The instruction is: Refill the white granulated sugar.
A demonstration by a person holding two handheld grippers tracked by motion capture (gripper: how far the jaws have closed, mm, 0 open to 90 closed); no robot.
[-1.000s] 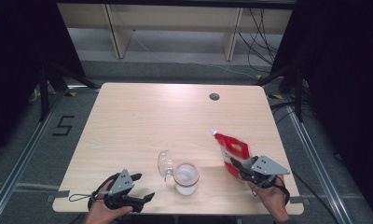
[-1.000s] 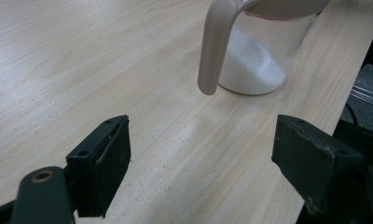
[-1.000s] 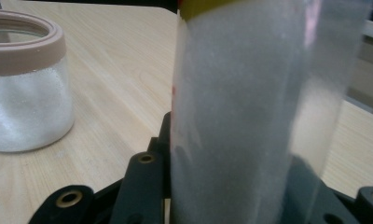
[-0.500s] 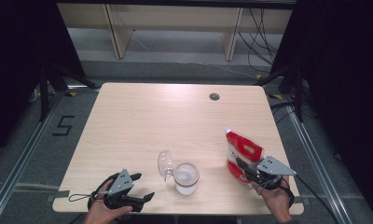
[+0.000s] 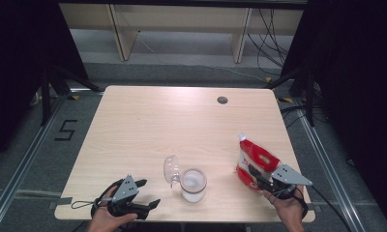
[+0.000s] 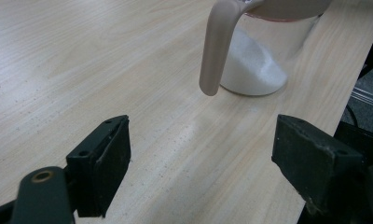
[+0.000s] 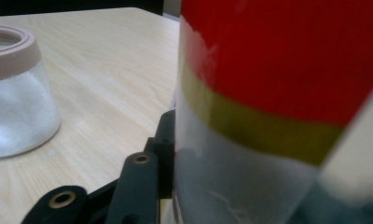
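Right hand-held gripper [image 5: 253,175] clamps the red pouch [image 5: 254,161] beside the jar [image 5: 193,183]

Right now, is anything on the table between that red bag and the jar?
Nothing visible. The bag, held in the right tongs, and the jar are apart, with only bare table between them. The jar's lid hangs open on its far side.
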